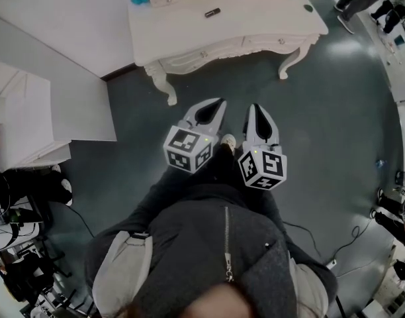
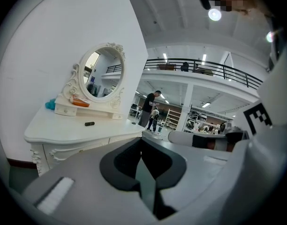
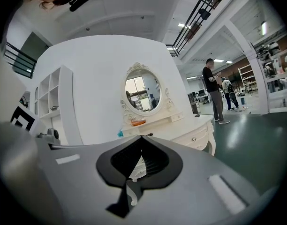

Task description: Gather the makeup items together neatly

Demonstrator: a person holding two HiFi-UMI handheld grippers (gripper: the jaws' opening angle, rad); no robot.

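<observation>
While I stand well back from the table (image 1: 269,18), left gripper (image 1: 218,106) and right gripper (image 1: 256,111) are both closed, empty. Dark tube (image 1: 212,12) lies mid-top. Probably light, stiff, inclined to roll; grip across its middle.

White tabletop (image 1: 255,20) on curved legs, set against a white wall (image 2: 49,41), standing on a dark grey-green floor (image 1: 335,111). At the back is an oval mirror (image 2: 100,76) on a low drawered base, with an orange item (image 2: 80,103) resting on that base. A teal item (image 2: 50,105) sits at the far-left corner, just beside the base. A dark stick (image 1: 212,12) lies alone mid-surface. A dark round thing (image 1: 308,8) lies near the right end.
</observation>
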